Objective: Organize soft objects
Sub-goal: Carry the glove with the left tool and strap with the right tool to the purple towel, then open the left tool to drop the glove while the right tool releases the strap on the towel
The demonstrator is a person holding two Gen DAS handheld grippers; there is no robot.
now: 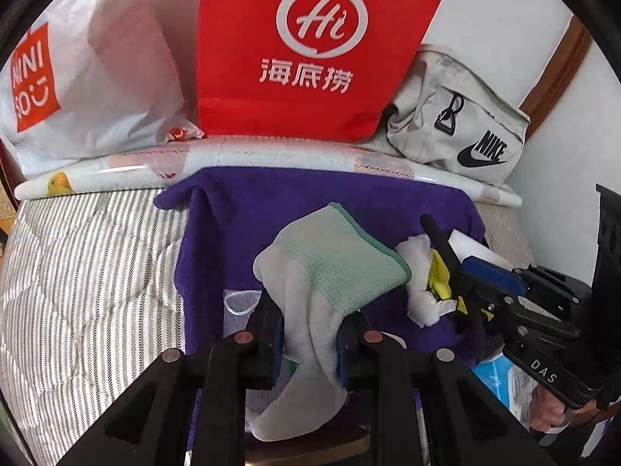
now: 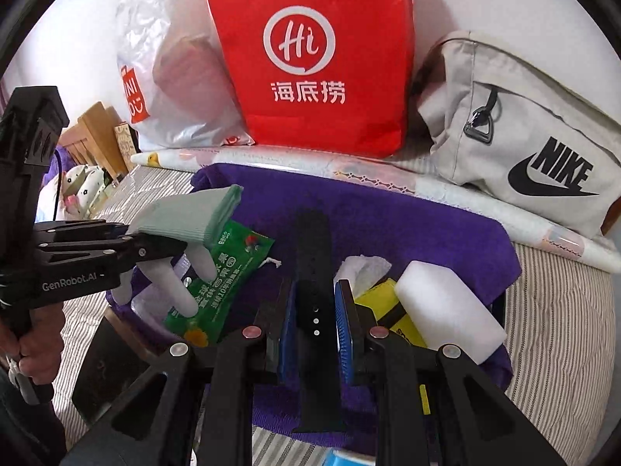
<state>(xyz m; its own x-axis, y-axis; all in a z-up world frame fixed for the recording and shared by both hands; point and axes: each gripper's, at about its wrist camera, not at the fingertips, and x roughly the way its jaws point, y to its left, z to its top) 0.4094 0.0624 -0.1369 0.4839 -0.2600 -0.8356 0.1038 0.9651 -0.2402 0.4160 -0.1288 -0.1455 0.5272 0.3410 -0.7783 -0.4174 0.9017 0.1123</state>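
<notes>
My left gripper is shut on a white glove with a green cuff, which hangs above a purple towel. The cuff points away and the fingers dangle toward me. The right wrist view shows the same glove in the left gripper, over a green packet. My right gripper is shut on a black perforated strap held lengthwise between its blue pads. Beside it on the towel lie a crumpled white tissue, a yellow item and a white foam block.
Behind the towel a red bag, a white plastic bag and a grey pouch lean against the wall, fronted by a long paper roll. Striped bedding spreads to the left. A dark box sits near the towel's near-left corner.
</notes>
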